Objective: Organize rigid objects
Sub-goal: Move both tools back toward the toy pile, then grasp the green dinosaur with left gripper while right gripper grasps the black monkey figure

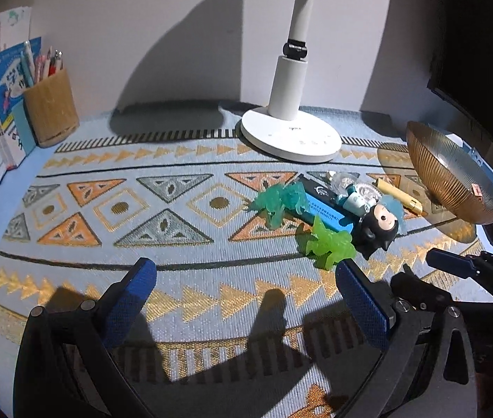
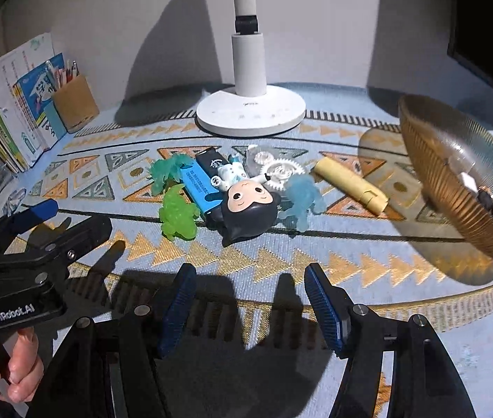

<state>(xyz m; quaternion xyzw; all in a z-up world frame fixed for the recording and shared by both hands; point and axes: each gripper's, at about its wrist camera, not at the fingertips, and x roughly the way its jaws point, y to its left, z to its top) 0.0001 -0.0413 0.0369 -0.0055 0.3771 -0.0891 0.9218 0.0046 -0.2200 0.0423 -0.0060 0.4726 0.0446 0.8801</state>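
Several small rigid things lie in one tangled heap on the patterned tabletop, just in front of the white lamp base: a black-haired figurine on its back, resting against a blue-and-black box; a lime-green toy and a teal toy on the side of that box away from the figurine; a pale-blue toy and clear plastic gears beside the figurine's head; and a tan tube between the heap and the ribbed amber bowl, which sits tilted, well off to the lamp's right. The right gripper hangs in front of the heap, its jaws roughly half apart and empty; the left gripper is spread wider, also empty, its right pad just short of the lime-green toy. The main risk, as I judge it, is crowding: things touch or overlap, so jaws closing on one may nudge or drag its neighbour, and the round-headed figurine could roll or squirt out of a partial pinch. The two grippers stand near each other and could collide. The tilted bowl may rock when pieces drop in.
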